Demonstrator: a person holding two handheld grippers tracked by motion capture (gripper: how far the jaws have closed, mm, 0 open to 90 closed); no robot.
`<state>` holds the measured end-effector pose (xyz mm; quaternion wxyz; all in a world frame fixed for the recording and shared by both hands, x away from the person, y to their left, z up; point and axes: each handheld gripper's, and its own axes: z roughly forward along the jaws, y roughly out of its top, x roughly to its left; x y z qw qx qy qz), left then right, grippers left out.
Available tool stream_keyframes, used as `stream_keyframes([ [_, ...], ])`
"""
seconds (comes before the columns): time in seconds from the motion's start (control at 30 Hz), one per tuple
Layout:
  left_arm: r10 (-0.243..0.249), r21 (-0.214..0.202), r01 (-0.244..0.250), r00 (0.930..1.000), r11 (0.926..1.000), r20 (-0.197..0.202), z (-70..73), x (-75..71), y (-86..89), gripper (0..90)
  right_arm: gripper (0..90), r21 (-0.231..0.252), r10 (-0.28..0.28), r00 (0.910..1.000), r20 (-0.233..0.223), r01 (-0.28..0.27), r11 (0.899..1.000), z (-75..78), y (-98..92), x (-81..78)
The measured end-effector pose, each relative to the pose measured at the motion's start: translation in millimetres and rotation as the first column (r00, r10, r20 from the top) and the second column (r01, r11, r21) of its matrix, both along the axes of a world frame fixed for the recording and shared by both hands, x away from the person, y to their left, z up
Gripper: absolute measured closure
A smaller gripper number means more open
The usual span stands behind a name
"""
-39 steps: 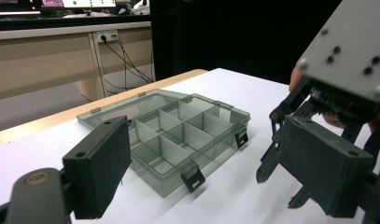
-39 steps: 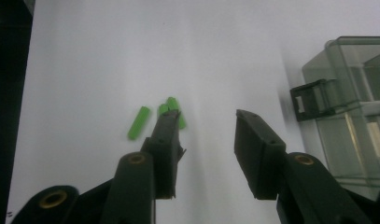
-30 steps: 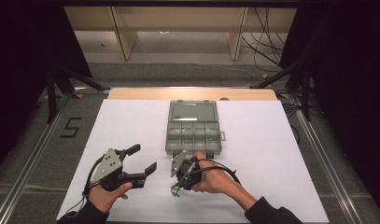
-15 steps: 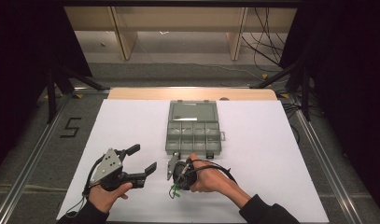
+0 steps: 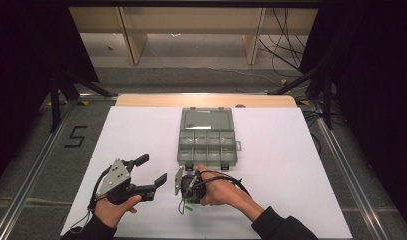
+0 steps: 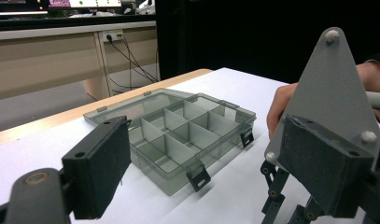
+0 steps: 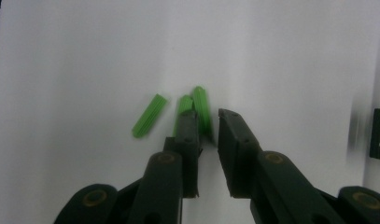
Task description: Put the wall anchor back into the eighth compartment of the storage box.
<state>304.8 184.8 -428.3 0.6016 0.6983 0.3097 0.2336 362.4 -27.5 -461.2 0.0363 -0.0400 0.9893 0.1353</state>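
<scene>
Three green wall plugs [image 7: 195, 112] lying on the white table sheet [image 7: 281, 60] at centre frame of the right gripper view, one [image 7: 149, 115] apart to the left. Right gripper [image 7: 207, 122] pointing down over them, jaws just closing in to a narrow gap, one plug [image 7: 201, 108] sitting between the tips; grip not clear. Left gripper [image 5: 152, 170] hovering at lower left of the high view, jaws spread wide, holding nothing. Open compartment box [image 5: 207, 136] resting at centre, just above both hands.

Green plugs [image 7: 199, 109]: ribbed matt plastic (3 seen). Box [image 5: 207, 140]: clear glossy plastic. Table cover [image 5: 291, 165]: matt white.
</scene>
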Motion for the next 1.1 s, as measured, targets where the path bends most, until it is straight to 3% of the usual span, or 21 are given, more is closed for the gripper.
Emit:
stream_keyframes([
  [0.27, 0.002, -0.010, -0.002, 1.0000, 1.0000, 0.003, -0.5, 0.4, 0.0, 16.1, 83.6, -0.013, 0.008, 0.9995, -0.032, -0.009, 1.000, -0.3, 2.1, 2.7],
  [0.5, 0.005, 0.002, -0.005, 1.0000, 1.0000, -0.001, 0.0, -0.1, 0.4, 16.1, 84.2, -0.022, -0.020, 0.9977, -0.065, 0.019, 1.000, -0.3, 3.1, 6.2],
  [0.7, 0.002, -0.002, -0.002, 1.0000, 1.0000, 0.000, 0.3, -0.3, 0.9, 16.0, 84.6, -0.029, -0.021, 0.9985, -0.050, 0.019, 0.999, 0.5, 4.3, 3.6],
  [0.87, 0.001, -0.008, -0.001, 1.0000, 1.0000, 0.005, 0.6, -0.5, 0.8, 16.1, 84.6, -0.007, -0.021, 0.9986, -0.048, 0.021, 1.000, 2.9, 1.9, 5.1],
  [1.1, 0.000, -0.011, 0.000, 1.0000, 0.9999, 0.007, 0.8, -0.6, 0.8, 16.1, 84.6, 0.020, -0.081, 0.9960, -0.038, 0.081, 0.996, 18.6, -15.9, 12.4],
])
